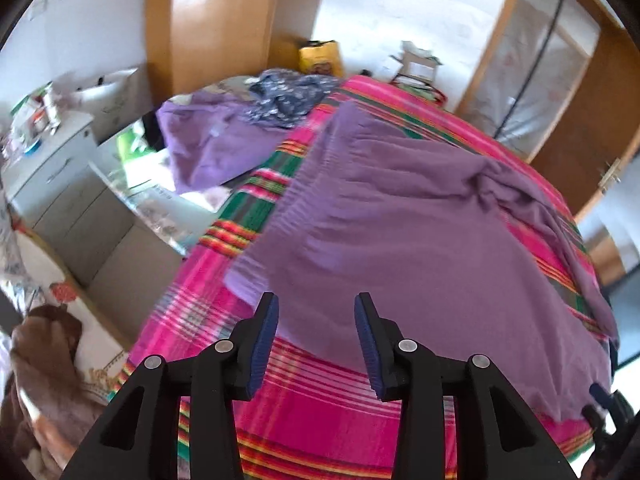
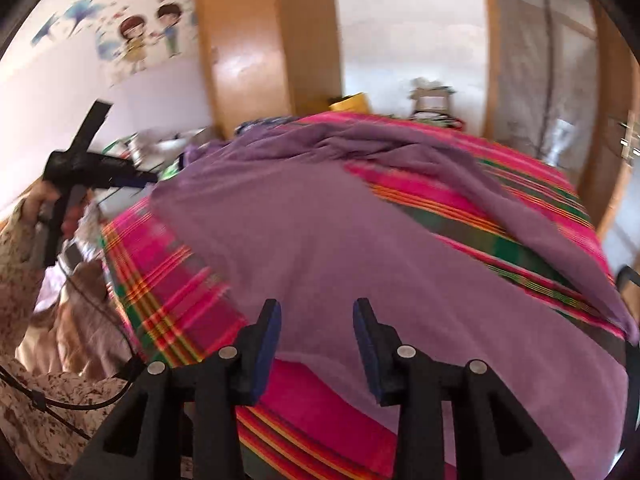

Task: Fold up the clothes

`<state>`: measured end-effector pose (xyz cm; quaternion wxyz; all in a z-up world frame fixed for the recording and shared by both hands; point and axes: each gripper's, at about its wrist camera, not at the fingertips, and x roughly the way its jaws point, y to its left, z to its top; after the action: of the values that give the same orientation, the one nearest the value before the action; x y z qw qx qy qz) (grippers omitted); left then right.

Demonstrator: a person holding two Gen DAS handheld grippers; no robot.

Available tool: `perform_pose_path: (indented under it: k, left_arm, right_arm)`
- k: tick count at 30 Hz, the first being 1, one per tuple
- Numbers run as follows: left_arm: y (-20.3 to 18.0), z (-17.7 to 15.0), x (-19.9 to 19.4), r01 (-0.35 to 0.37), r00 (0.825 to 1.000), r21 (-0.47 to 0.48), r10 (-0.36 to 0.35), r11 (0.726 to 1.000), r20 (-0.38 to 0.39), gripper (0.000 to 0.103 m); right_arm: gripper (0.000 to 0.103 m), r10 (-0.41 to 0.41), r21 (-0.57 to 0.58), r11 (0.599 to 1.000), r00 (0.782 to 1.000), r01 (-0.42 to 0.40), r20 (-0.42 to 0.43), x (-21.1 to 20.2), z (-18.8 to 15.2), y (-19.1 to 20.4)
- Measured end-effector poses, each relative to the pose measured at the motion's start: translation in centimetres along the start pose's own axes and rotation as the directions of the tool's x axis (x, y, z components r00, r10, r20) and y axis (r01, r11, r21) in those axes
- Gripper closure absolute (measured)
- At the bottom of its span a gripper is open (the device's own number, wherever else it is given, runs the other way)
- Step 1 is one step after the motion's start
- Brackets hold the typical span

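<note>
A purple garment (image 1: 400, 216) lies spread on a bed with a pink striped cover (image 1: 320, 404); one sleeve trails toward the right edge. My left gripper (image 1: 316, 312) is open and empty, just above the garment's near hem. My right gripper (image 2: 316, 316) is open and empty over the garment (image 2: 320, 248) near its lower edge. The left gripper also shows at the left of the right wrist view (image 2: 152, 178), and the right one at the lower right of the left wrist view (image 1: 600, 400).
A second purple cloth (image 1: 208, 140) and a dark patterned garment (image 1: 288, 96) lie at the bed's far end. White drawers (image 1: 60, 184) stand left of the bed. Wooden doors (image 1: 208, 20) and a wardrobe (image 1: 560, 80) stand behind. Brown bedding (image 1: 40, 360) lies at the lower left.
</note>
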<state>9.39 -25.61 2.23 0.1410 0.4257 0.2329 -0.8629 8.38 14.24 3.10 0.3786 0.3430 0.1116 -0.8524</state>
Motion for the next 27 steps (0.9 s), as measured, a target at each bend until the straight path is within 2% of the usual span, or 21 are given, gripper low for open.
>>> perform_pose_path:
  k: [4, 7, 10, 13, 16, 18, 25, 27]
  left_arm:
    - [2.2, 0.9, 0.5, -0.047, 0.999, -0.070, 0.046, 0.996, -0.008, 0.060]
    - [3.6, 1.1, 0.8, -0.024, 0.999, -0.123, 0.020, 0.992, -0.038, 0.060]
    - [4.1, 1.3, 0.9, -0.025, 0.999, -0.137, 0.020, 0.990, -0.039, 0.056]
    - [4.7, 1.5, 1.3, 0.003, 0.998, -0.172, -0.014, 0.985, -0.062, 0.052]
    - [4.7, 1.8, 1.7, -0.022, 0.998, -0.168, 0.011, 0.985, -0.067, 0.052]
    - [4.7, 1.8, 1.9, -0.009, 0.998, -0.180, -0.003, 0.984, -0.066, 0.052]
    - [6.3, 1.9, 2.9, 0.041, 0.996, -0.323, -0.066, 0.946, -0.067, 0.054]
    - [6.2, 1.8, 3.1, 0.037, 0.996, -0.314, -0.062, 0.949, -0.070, 0.054]
  right_arm:
    - [0.064, 0.051, -0.054, 0.997, 0.998, -0.053, -0.032, 1.4, 0.4, 1.6]
    - [0.060, 0.053, -0.077, 0.995, 0.997, -0.057, -0.053, 2.5, 0.6, 2.5]
    - [0.059, 0.060, -0.076, 0.995, 0.997, -0.064, -0.057, 3.0, 0.8, 2.7]
    - [0.059, 0.065, -0.085, 0.994, 0.995, -0.071, -0.069, 3.6, 0.9, 2.9]
    - [0.059, 0.065, -0.101, 0.992, 0.995, -0.073, -0.080, 4.0, 0.9, 3.3]
    - [0.059, 0.072, -0.109, 0.991, 0.994, -0.081, -0.086, 4.3, 0.8, 3.6]
    - [0.060, 0.068, -0.162, 0.984, 0.995, -0.079, -0.076, 5.0, 0.5, 5.1]
    - [0.062, 0.070, -0.172, 0.982, 0.994, -0.084, -0.087, 5.3, 0.6, 5.5]
